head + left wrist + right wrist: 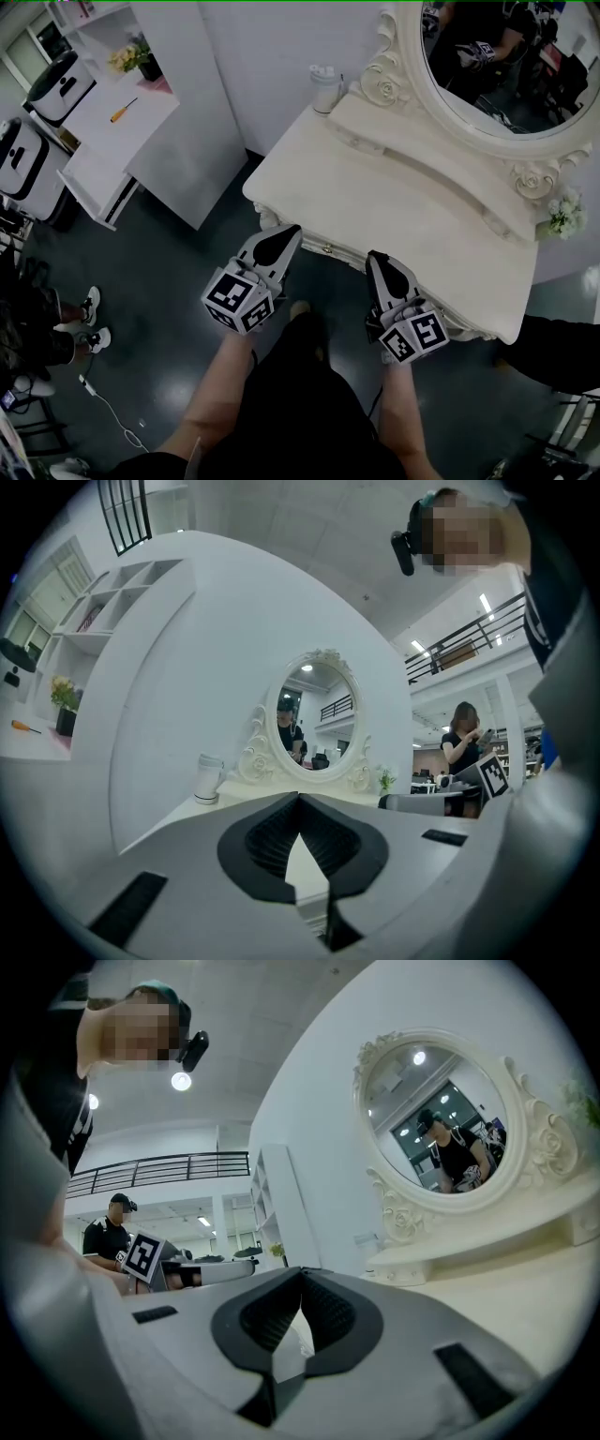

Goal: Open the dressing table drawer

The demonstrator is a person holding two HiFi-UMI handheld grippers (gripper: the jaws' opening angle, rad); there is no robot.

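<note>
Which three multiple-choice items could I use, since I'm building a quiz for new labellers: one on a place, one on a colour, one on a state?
1. Where does the white cup stand?
A. on the floor
B. on the dressing table, left of the mirror
C. on a chair

2. What colour is the dressing table?
A. black
B. red
C. cream

3. How do the jaws of the left gripper stand?
A. shut, tips together
B. wide open
C. clamped on the cup

Answers:
1 B: the head view shows it at the table's back corner.
2 C: its top and carved trim are cream.
3 A: the left gripper view shows the tips meeting.
</note>
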